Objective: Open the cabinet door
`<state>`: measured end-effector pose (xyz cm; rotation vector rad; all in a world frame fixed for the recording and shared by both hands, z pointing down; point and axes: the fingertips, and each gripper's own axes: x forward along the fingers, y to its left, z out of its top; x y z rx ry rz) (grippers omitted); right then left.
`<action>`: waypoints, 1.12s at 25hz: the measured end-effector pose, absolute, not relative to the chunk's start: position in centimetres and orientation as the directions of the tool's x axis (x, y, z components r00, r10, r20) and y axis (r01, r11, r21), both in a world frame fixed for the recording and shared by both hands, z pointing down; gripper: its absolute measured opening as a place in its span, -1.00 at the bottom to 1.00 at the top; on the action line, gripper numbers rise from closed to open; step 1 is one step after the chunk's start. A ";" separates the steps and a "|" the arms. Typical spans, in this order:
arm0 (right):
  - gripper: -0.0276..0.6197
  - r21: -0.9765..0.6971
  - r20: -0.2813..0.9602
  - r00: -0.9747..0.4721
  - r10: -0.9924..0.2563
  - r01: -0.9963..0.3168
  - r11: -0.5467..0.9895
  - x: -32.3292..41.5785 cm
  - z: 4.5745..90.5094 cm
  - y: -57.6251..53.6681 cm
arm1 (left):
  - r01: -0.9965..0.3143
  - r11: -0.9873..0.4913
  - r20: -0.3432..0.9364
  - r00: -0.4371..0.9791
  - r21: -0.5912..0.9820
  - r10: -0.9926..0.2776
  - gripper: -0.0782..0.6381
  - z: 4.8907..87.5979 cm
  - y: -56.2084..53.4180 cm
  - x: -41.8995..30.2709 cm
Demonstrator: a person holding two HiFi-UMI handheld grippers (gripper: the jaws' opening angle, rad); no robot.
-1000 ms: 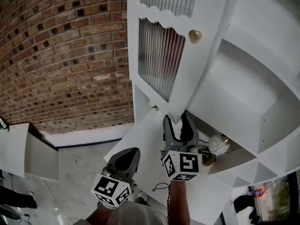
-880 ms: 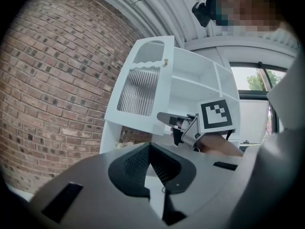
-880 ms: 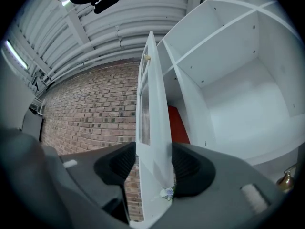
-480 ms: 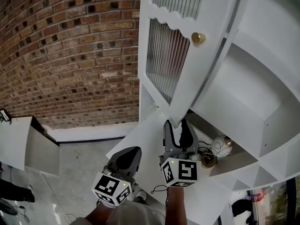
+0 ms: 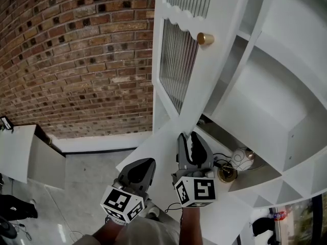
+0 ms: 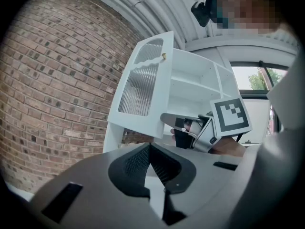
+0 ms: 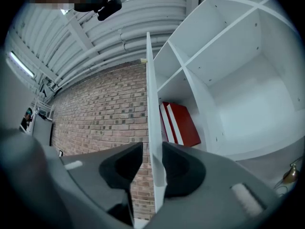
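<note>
My right claw points at the lower corner of the cabinet door, with the door's thin edge standing upright between its two sides. They have just been closing in on it. In the right gripper view the right side lies against the edge, while a sliver of brick shows between the left side and the door – so it is around the door, not clamped on it. The door is white, with a ribbed pane and a gold knob high up. It is swung out from the white cabinet, so the shelves behind it show. On one shelf two flat red things stand side by side. On a lower shelf, just right of my right claw, sit a brass thing and a round white one. My left claw hangs beside and below the right one, clear of the door – its sides are pressed together with nothing between them. A brick wall runs to the left of the cabinet.
</note>
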<state>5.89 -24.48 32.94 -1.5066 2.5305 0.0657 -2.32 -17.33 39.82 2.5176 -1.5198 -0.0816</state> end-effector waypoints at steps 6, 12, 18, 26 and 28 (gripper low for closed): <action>-0.68 -0.067 -0.183 -0.459 -0.870 -0.877 0.476 5.5 33.0 -24.2 | -0.869 -0.456 0.060 0.474 0.193 -0.878 -0.76 39.6 -17.2 -2.3; -0.70 -0.066 -0.165 -0.496 -0.852 -0.857 0.512 4.6 33.1 -23.6 | -0.871 -0.452 0.057 0.470 0.195 -0.881 -0.76 39.7 -17.1 -2.5; -0.71 -0.063 -0.181 -0.545 -0.818 -0.824 0.563 3.0 32.9 -22.5 | -0.873 -0.445 0.057 0.463 0.199 -0.884 -0.76 39.9 -16.9 -2.9; -0.71 -0.065 -0.187 -0.599 -0.779 -0.783 0.618 1.2 32.9 -21.7 | -0.879 -0.433 0.061 0.452 0.199 -0.890 -0.76 40.1 -17.0 -3.8; -0.72 -0.061 -0.186 -0.614 -0.767 -0.772 0.633 0.6 32.9 -21.5 | -0.881 -0.427 0.062 0.447 0.203 -0.893 -0.76 40.2 -17.0 -4.0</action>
